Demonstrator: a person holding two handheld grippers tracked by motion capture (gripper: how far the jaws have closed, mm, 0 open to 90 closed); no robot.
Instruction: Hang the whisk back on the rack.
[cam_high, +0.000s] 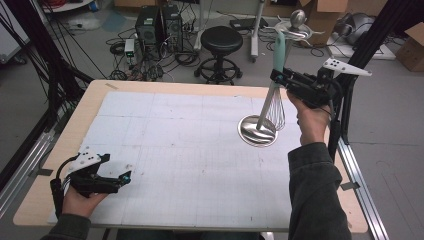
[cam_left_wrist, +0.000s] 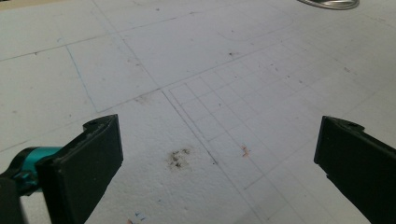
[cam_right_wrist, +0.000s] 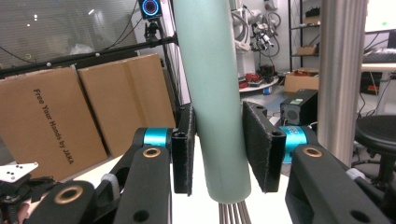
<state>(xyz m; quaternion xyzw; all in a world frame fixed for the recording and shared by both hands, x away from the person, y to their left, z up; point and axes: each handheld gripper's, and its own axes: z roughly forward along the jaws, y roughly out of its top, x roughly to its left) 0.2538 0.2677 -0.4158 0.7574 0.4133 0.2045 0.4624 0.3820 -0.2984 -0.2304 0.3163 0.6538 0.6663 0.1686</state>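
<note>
A whisk with a pale teal handle (cam_high: 279, 52) stands upright over the right side of the table. My right gripper (cam_high: 278, 76) is shut on that handle, and its pads press both sides of the handle (cam_right_wrist: 210, 70) in the right gripper view. The wire head (cam_high: 276, 114) hangs just above a shiny steel bowl (cam_high: 257, 132). A grey metal bar slants up out of the bowl; I cannot tell what it is. My left gripper (cam_high: 125, 177) rests low at the front left, jaws wide apart over bare mat (cam_left_wrist: 217, 163), open and holding nothing.
A white gridded mat (cam_high: 190, 150) covers the wooden table. The bowl's rim (cam_left_wrist: 329, 3) shows far ahead of the left gripper. Behind the table stand a black stool (cam_high: 221, 40) and computer towers (cam_high: 157, 25). A black frame post (cam_high: 350, 100) rises at the right edge.
</note>
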